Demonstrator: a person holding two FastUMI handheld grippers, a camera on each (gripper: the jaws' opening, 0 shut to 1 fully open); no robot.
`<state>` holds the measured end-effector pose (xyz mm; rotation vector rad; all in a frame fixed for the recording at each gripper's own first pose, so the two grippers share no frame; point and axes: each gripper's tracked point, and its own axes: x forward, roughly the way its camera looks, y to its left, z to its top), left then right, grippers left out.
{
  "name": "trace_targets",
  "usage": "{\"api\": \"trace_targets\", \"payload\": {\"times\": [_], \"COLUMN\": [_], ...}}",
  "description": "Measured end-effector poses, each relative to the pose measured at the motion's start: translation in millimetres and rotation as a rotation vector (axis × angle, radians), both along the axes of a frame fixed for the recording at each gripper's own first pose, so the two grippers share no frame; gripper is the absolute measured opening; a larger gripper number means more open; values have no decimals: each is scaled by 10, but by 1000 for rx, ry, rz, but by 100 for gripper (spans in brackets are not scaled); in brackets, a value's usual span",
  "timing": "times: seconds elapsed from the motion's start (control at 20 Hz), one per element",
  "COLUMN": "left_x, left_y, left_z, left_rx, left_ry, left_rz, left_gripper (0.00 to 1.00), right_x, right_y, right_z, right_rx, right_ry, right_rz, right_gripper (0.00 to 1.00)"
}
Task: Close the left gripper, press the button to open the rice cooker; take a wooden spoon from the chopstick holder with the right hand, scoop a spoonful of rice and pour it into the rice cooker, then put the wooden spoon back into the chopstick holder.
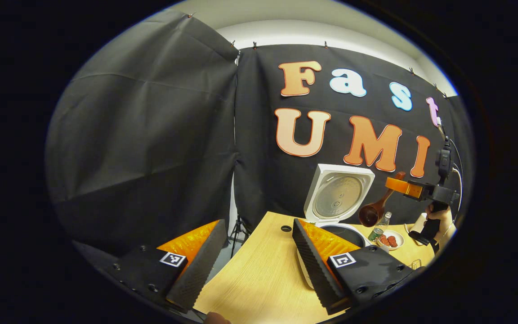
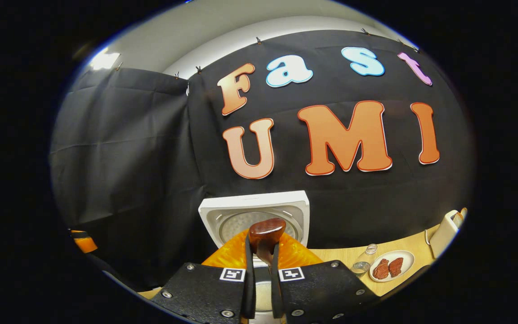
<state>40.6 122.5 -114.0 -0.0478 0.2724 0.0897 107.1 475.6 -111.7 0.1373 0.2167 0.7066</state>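
The white rice cooker (image 1: 337, 195) stands on the wooden table with its lid raised and its dark pot (image 1: 346, 231) showing. My left gripper (image 1: 258, 222) is open, its fingers wide apart in front of the cooker with nothing between them. Farther right, a hand holds my right gripper (image 1: 405, 185), shut on the wooden spoon (image 1: 376, 209). The spoon's bowl hangs down just above and right of the pot. In the right gripper view, the right gripper (image 2: 262, 252) pinches the spoon (image 2: 265, 231) in front of the cooker's lid (image 2: 254, 213). I cannot see whether the bowl holds rice.
A plate (image 1: 398, 238) (image 2: 405, 261) with red pieces of food, a small can (image 1: 375, 235) and a clear bottle (image 1: 387, 218) (image 2: 362, 261) stand right of the cooker. A white holder (image 2: 445, 229) with sticks is at the table's far right. The table's edge (image 1: 241, 252) runs below my left gripper.
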Motion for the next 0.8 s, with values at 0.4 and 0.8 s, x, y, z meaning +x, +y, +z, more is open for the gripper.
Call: {"api": "trace_targets", "payload": {"times": [0.4,0.8], "left_x": [-48,-20], "left_y": [-139,-476], "left_z": [101,209], "left_rx": [-12,-8], "left_ry": [-26,-50], "left_rz": [-22,-90], "left_gripper": [100,100], "right_x": [93,70], "right_y": [-549,-1656], "right_z": [74,-77], "right_rx": [53,71], "right_ry": [32,85], "right_rz": [-82,-214], "right_gripper": [13,13]}}
